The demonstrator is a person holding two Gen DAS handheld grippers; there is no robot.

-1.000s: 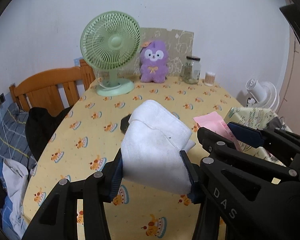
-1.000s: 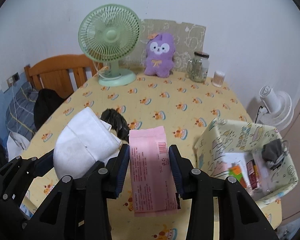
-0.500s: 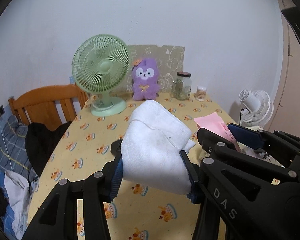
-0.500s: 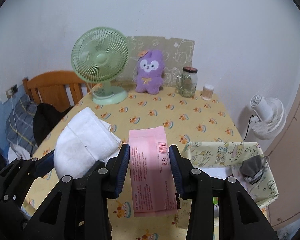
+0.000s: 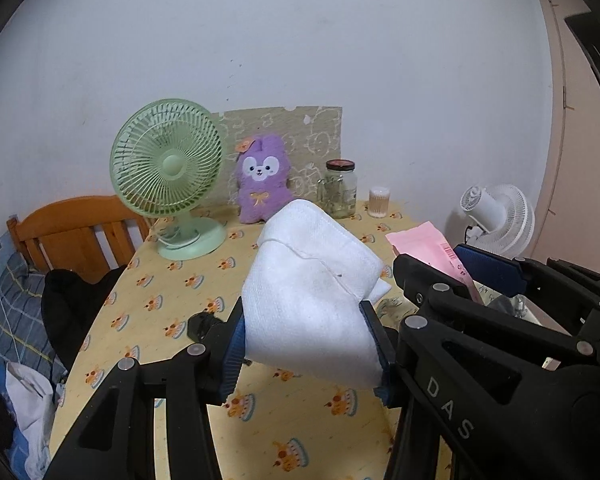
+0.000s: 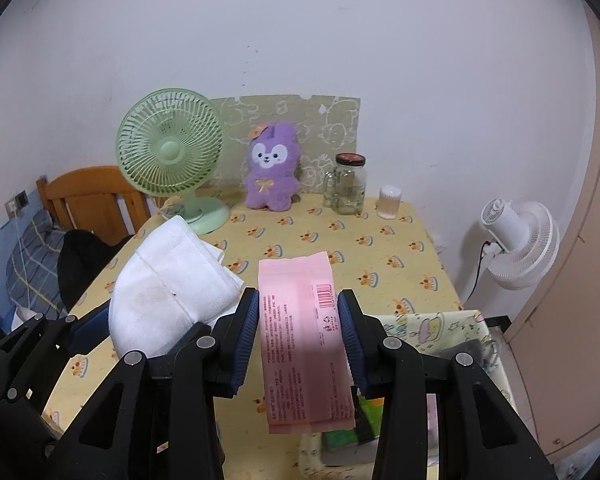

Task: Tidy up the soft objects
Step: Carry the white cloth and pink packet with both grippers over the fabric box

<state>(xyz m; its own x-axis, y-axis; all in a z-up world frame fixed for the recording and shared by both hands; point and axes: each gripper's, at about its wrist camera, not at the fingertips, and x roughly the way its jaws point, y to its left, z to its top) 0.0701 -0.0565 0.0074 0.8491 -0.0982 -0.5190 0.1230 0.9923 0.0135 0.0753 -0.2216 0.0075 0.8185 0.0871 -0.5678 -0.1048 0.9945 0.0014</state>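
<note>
My left gripper [image 5: 306,344] is shut on a folded white towel [image 5: 312,296] and holds it above the yellow tablecloth [image 5: 168,292]. The towel also shows in the right wrist view [image 6: 168,288]. My right gripper [image 6: 298,336] is shut on a flat pink packet [image 6: 304,340], held in the air above the table's near right side. The packet's tip shows in the left wrist view [image 5: 428,244]. A purple plush toy [image 6: 272,172] sits at the back of the table. A small black soft object [image 5: 202,326] lies on the cloth, below the left gripper.
A patterned fabric box [image 6: 432,324] with items inside stands at the near right edge, under the right gripper. A green fan [image 6: 172,152], a glass jar [image 6: 346,186] and a small container [image 6: 389,202] stand at the back. A wooden chair [image 6: 88,196] with dark clothing stands left. A white fan [image 6: 516,240] stands right.
Both grippers have risen and pulled back from the table with their loads still held. The table and the box now sit lower in both views.
</note>
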